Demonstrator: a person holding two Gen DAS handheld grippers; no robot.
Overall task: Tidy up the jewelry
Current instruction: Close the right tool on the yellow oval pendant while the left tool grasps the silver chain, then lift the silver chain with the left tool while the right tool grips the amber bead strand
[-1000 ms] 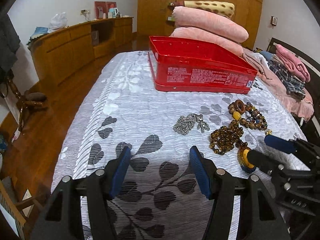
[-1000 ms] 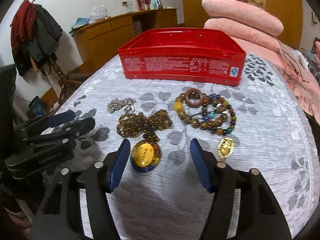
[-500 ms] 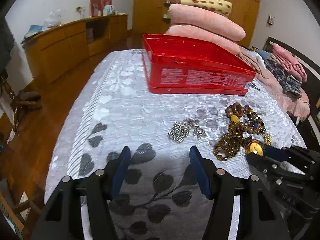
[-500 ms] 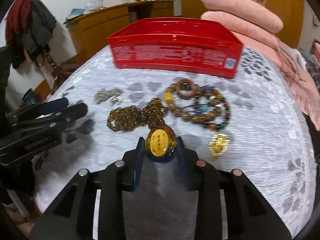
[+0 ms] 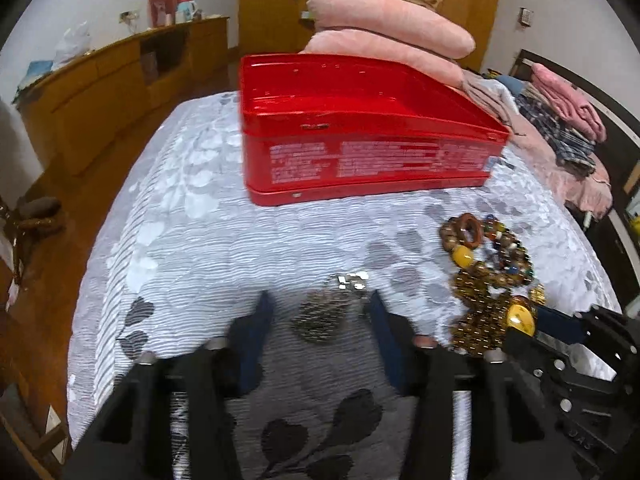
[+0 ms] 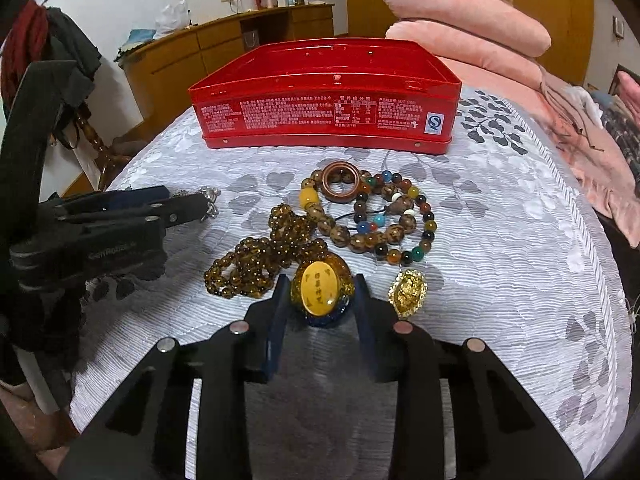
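A: Right claw [image 6: 320, 304] has narrowed onto the amber pendant [image 6: 320, 286], pads pressing its sides at the near edge of the bed [image 6: 500, 240].

B: Good place to hold it. That pendant looks hard, glossy and probably slick, and its bead strand [image 6: 256, 260] trails off toward ten o'clock, limp, likely to swing and snag once raised.

A: Left claw [image 5: 320, 320] has just been closing too, the silver chain [image 5: 324, 316] heaped between its fingers. The view is blurred, so whether the pads have met it I can't tell.

B: Light, floppy stuff; I'd pinch the thick of the heap or it slips out.

A: Bead bracelet [image 6: 372, 212] lies at twelve o'clock from the pendant, gold charm [image 6: 408, 292] just beside the right claw at three. The red tin [image 6: 328, 120] waits open farther out at twelve.
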